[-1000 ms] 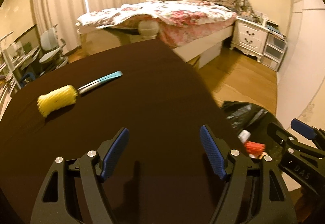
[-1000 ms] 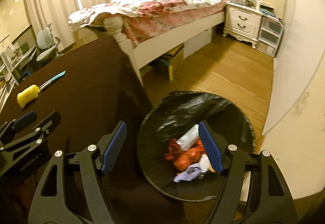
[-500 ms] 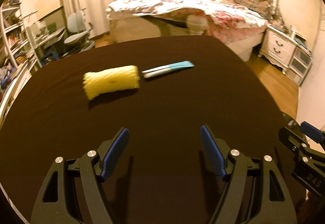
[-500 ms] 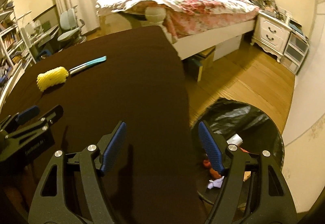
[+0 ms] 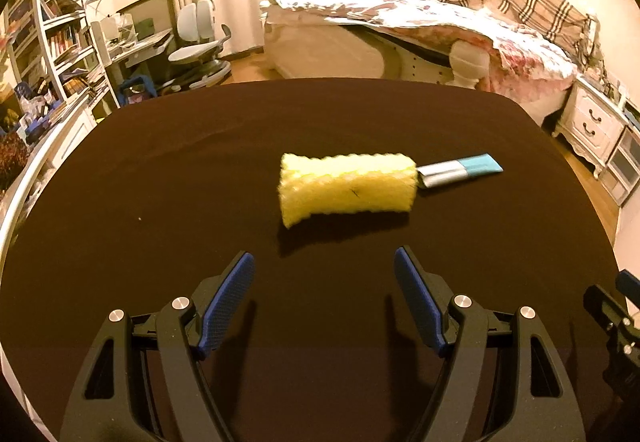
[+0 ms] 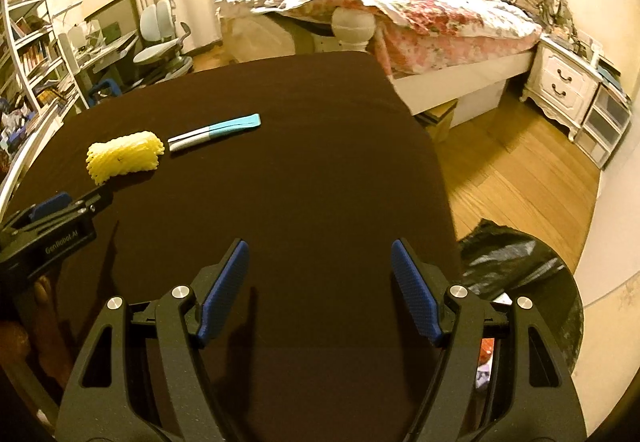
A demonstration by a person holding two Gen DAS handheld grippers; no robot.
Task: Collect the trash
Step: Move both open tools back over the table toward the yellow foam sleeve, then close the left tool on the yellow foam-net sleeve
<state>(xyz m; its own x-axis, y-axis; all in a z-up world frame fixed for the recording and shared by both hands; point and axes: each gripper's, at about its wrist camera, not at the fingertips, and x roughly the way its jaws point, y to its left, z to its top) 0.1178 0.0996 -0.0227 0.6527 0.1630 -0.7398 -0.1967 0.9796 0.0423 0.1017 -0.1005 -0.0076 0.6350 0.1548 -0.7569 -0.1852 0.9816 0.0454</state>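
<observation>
Since the earlier frame, left gripper point(image 5: 323, 298) has swung from the bin point(image 6: 520, 266) toward the yellow foam net point(image 5: 346, 193), now just ahead of its wide-open, empty fingers. Right gripper point(image 6: 320, 290), likewise agape and empty, hovers over table point(image 6: 300, 181). Pickup appears imminent.

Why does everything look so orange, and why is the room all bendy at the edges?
Both views have a warm orange cast, probably from indoor lamps. In the left wrist view the fisheye lens curves the bookshelf and the table edge; the yellow foam net looks slightly soft and throws a dark shadow toward the camera. In the right wrist view the floor bows, and the corners go black.
</observation>
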